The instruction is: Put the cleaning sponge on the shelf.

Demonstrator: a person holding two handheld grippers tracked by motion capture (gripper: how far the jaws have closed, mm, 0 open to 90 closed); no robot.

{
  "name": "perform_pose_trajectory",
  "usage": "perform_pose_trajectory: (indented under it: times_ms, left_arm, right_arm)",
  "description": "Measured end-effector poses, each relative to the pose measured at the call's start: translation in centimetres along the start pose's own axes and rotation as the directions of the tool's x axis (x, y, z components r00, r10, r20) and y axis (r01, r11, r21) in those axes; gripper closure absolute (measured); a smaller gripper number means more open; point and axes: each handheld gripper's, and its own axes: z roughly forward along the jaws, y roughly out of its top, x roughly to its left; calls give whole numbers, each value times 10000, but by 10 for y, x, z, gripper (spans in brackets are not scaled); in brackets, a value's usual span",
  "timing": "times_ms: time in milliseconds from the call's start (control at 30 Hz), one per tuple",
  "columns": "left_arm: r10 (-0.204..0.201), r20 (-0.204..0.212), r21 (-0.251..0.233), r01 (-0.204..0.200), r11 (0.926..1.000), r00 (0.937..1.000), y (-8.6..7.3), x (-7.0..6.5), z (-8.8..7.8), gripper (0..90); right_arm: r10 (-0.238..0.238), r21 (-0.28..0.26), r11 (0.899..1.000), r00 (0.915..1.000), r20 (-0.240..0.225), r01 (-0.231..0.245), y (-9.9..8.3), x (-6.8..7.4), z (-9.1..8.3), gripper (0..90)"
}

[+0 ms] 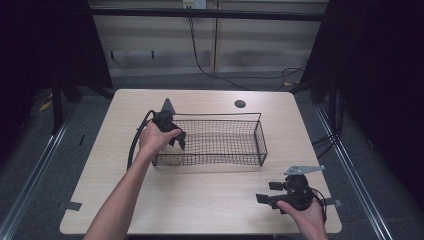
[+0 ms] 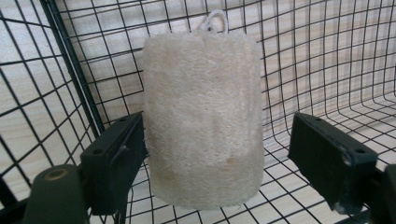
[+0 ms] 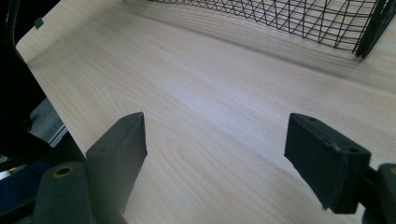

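Apparently step: releasing or about to grip; left claw [image 2: 212, 154] gapes inside the wire basket [image 1: 261, 131], loofah [image 2: 201, 116] touching one jaw, apart from the other.
Loofah place: left end of basket, near the wall.
Right claw [image 3: 212, 154]: spread wide, empty, over bare table [image 3: 196, 88] near right.
Next move: close or lift straight up.
Room: mesh close on the left; open rightward.

a pale wood-grain table [image 1: 200, 200] with rounded corners carries a black wire basket [image 1: 260, 142] set near its middle, toward the far side. a dark round hole [image 1: 240, 104] sits beyond the basket, near the far edge.
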Motion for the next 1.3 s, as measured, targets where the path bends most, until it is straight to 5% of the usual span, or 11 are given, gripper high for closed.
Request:
perform_pose_trajectory:
  times_ms: [400, 867, 1033, 1300]
  left_arm:
    - [396, 673, -620, -354, 9974, 9969, -3, 2, -11, 177]
    - [1256, 1316, -1340, -1079, 9851, 9833, -16, 2, -37, 203]
    - [1819, 1815, -1619, -1531, 9749, 9664, -20, 9, -46, 176]
    - [3077, 2286, -2192, -2591, 9406, 9236, -32, 11, -52, 176]
  right_arm:
    - [-9, 0, 10000, 10000, -5, 9, 0, 0, 0, 209]
    - [-28, -19, 10000, 10000, -17, 28, 1, 0, 1, 209]
    - [-24, -19, 10000, 10000, -9, 24, 1, 0, 1, 209]
    - [36, 33, 10000, 10000, 26, -36, 1, -1, 1, 208]
